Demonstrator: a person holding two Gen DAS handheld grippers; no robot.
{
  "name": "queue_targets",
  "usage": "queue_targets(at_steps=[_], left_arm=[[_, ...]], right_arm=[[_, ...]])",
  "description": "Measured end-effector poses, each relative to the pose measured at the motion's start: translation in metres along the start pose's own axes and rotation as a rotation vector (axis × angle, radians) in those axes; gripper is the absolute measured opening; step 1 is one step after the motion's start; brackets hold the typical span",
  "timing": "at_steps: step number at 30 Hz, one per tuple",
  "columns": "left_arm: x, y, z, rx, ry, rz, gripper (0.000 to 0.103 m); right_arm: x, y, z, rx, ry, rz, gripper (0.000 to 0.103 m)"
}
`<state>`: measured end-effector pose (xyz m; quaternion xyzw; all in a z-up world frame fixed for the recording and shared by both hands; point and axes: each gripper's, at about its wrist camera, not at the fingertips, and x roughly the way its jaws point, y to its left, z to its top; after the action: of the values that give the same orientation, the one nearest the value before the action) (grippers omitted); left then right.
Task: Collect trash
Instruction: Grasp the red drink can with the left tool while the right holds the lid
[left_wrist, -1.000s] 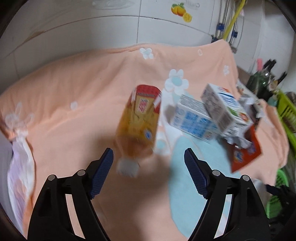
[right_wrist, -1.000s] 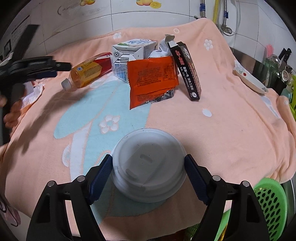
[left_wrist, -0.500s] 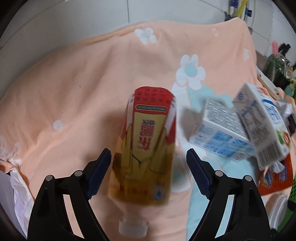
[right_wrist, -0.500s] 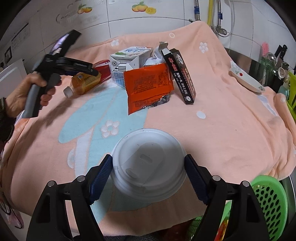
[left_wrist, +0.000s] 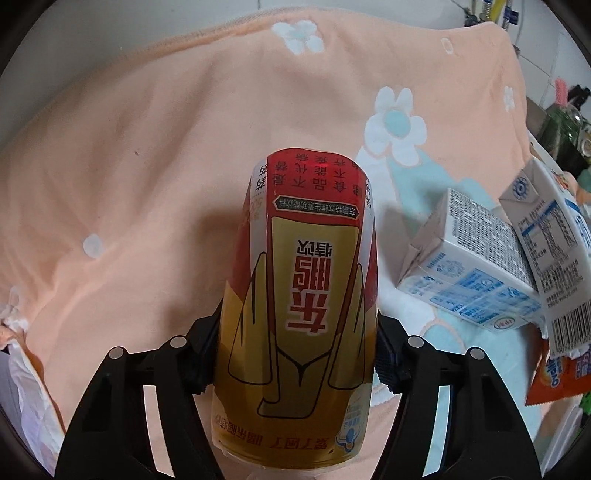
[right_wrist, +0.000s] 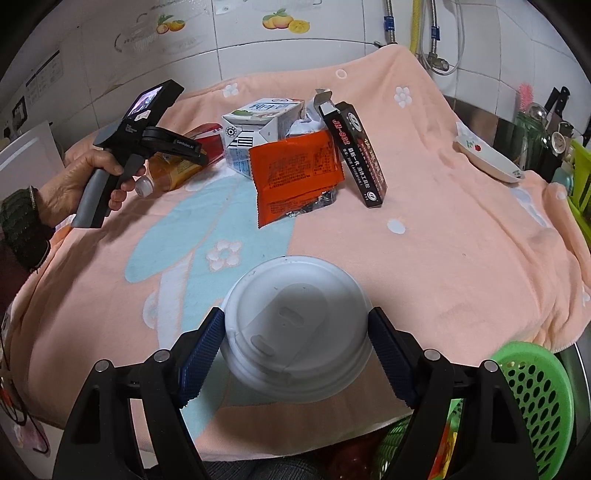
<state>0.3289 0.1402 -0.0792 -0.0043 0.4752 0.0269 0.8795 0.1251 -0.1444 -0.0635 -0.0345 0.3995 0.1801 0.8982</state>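
A yellow and red drink bottle (left_wrist: 295, 295) lies on the peach towel (left_wrist: 129, 184), its white cap towards me. My left gripper (left_wrist: 297, 354) is closing its jaws around the bottle's lower body, and both pads touch its sides. In the right wrist view the same left gripper (right_wrist: 195, 153) sits over the bottle (right_wrist: 173, 171), held by a hand (right_wrist: 74, 184). My right gripper (right_wrist: 297, 341) is shut on a white lidded cup (right_wrist: 291, 317), held above the towel's near edge.
Two milk cartons (left_wrist: 472, 273) (right_wrist: 262, 136), an orange packet (right_wrist: 295, 173) and a black box (right_wrist: 358, 147) lie in a heap beside the bottle. A white dish (right_wrist: 487, 155) sits at the right. A green basket (right_wrist: 532, 398) stands below the table edge.
My left gripper came down and forward over the bottle, and its jaws narrowed onto it. The right gripper stayed put with the cup.
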Motion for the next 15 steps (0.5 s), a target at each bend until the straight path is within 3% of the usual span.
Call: queue_targets(at_steps=[15], left_arm=[[-0.085,-0.005,-0.063,0.038,-0.093,-0.066,0.065]], right_arm=[[-0.035,-0.009,-0.014,0.027,-0.038,-0.006,0.076]])
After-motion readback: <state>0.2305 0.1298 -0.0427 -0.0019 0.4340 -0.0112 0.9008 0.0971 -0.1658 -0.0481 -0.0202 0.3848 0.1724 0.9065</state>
